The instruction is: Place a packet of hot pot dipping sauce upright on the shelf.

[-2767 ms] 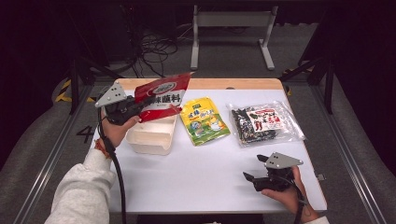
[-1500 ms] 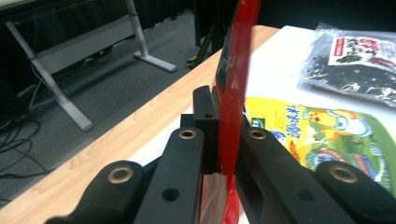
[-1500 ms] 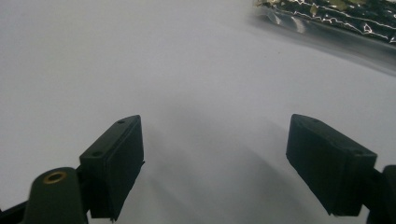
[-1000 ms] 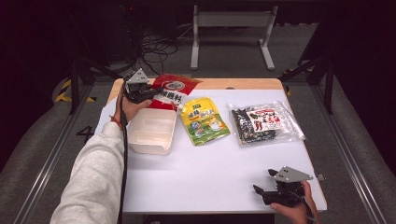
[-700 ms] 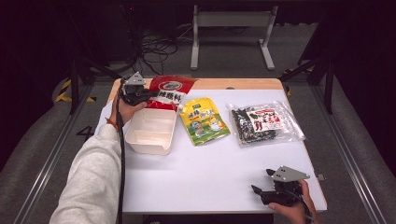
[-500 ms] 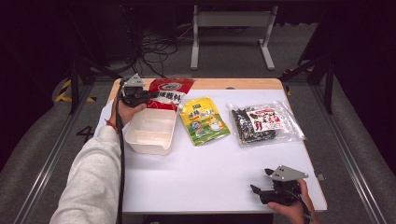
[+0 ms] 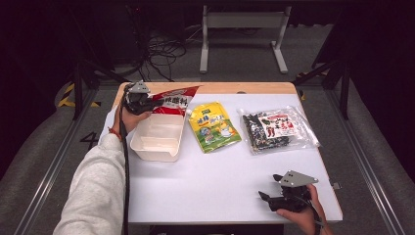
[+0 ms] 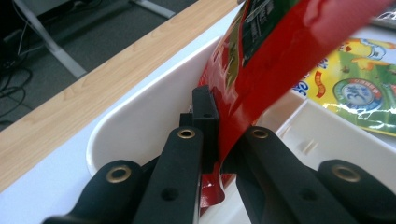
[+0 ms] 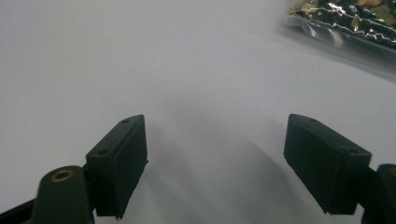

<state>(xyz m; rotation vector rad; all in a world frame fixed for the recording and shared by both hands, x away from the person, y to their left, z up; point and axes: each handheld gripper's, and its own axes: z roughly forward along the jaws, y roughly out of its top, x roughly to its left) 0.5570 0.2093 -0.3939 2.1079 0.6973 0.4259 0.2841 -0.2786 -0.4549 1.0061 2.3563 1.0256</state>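
Left gripper (image 7: 147, 100) clamped on red pouch (image 7: 173, 100), at eleven o'clock over white container (image 7: 156, 142), perhaps touching its rim. Right gripper (image 7: 269, 196) at five o'clock, gaping, empty.

Recording lab: dark curtains, floor cables (image 7: 164, 51), rails (image 7: 49, 161).

The glossy red pouch (image 7: 172, 101) carries a white band with dark characters and, on its back, a dark panel of small white print, and it hangs over a plain white tray (image 7: 157, 138). Beside it lie a yellow-green cartoon-printed pouch (image 7: 213, 126) and a clear bag (image 7: 277, 128) of dark contents with a red-and-white label, all on a white table (image 7: 215, 186) edged in pale wood.
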